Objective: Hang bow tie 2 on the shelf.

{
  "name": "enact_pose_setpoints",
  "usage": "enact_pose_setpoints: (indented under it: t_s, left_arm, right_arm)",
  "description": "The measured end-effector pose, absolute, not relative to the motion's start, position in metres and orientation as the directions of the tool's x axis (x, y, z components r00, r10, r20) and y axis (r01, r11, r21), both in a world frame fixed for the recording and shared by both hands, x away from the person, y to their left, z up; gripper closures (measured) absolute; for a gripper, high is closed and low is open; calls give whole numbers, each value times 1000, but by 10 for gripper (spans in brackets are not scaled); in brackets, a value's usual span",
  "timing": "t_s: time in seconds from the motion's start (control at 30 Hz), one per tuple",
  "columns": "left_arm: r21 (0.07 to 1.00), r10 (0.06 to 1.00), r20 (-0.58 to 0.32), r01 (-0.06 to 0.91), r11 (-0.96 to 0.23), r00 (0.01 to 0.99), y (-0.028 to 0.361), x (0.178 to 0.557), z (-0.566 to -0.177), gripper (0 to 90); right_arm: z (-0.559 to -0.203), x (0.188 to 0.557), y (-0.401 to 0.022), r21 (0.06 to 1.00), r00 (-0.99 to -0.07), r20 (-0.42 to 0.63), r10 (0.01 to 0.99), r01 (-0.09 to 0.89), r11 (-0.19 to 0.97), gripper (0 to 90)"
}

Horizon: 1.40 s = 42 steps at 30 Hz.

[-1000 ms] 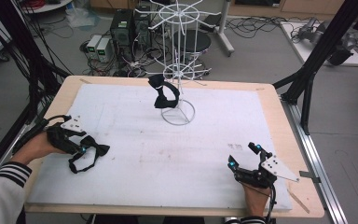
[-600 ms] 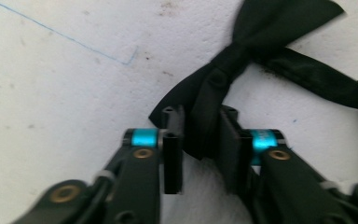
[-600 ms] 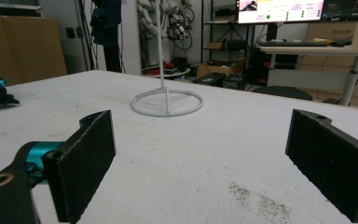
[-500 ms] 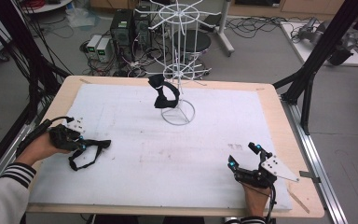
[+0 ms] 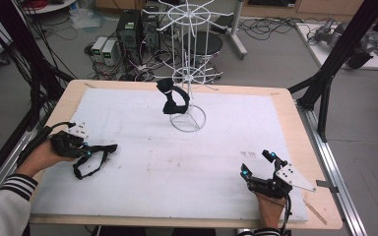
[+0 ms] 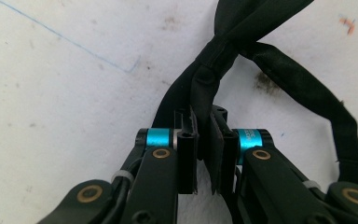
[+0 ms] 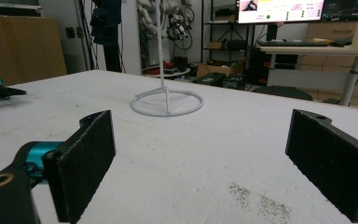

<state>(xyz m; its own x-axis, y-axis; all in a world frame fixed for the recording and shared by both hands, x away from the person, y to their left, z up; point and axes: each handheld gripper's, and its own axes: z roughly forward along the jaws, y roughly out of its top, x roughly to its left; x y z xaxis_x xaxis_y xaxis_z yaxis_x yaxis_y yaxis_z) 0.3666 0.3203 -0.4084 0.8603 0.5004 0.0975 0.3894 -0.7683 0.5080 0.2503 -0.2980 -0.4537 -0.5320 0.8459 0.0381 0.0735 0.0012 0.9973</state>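
A black fabric strap [image 5: 97,158] lies in a loop on the white mat at the left. My left gripper [image 5: 86,152] is shut on its near end, held low over the mat by a hand in a striped sleeve. In the left gripper view the folded strap [image 6: 284,77] is pinched between the pads of my left gripper [image 6: 207,122]. A second black strap [image 5: 173,101] hangs on the white wire stand [image 5: 187,73] at the back centre. My right gripper [image 5: 257,164] rests at the front right, open and holding nothing; its wide-apart pads [image 7: 86,163] frame the stand's ring base [image 7: 167,103].
The white mat [image 5: 187,162] covers a wooden table [image 5: 300,128]. Black frame posts [image 5: 325,83] stand at both sides of the table. Computers and cables [image 5: 128,34] sit on the floor behind it. A thin wooden stick [image 5: 315,212] lies near the front right corner.
My left gripper's jaws have closed on the strap's end, and the strap now stretches out to the right of it. The right gripper has stayed put.
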Motion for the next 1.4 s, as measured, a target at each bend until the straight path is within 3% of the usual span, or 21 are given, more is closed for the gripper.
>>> enact_pose_setpoints:
  t_s: [0.87, 1.4]
  left_arm:
    - [691, 541, 44, 365, -624, 840, 308, 357, -380, 828]
    - [756, 494, 18, 311, -576, 869, 280, 352, -367, 827]
  right_arm:
    - [-449, 258, -300, 993, -570, 87, 817, 117, -24, 75]
    - [-406, 267, -285, 995, -689, 55, 723, 97, 16, 75]
